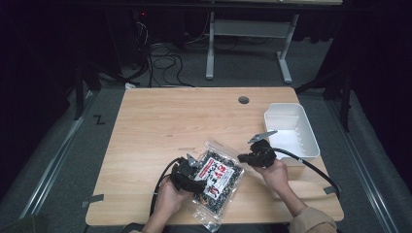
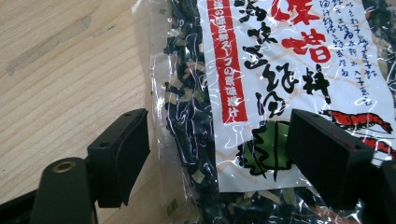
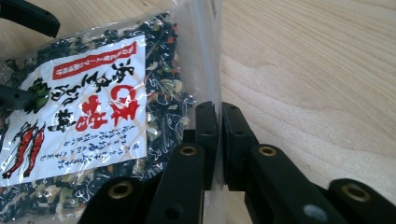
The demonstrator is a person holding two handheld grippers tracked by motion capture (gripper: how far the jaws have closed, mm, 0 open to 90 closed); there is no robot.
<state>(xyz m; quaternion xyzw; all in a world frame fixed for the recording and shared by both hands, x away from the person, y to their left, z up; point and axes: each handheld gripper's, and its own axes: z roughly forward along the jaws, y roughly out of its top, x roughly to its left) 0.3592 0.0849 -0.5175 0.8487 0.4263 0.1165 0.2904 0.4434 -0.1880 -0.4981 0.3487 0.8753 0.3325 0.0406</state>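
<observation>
Near the tabletop's front edge, right gripper pinches a dried-seaweed soup packet's clear edge; left gripper straddles it, jaws wide.

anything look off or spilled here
Nothing spilled or torn. The snack bag lies askew on the table, its lower end at the near edge. The right tool pinches its clear edge; the left tool is open around it. The white bin sits upright.

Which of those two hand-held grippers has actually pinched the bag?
The right hand-held gripper: its jaws are closed on the clear edge of the snack bag. The left hand-held gripper has its jaws spread wide around the bag.
</observation>
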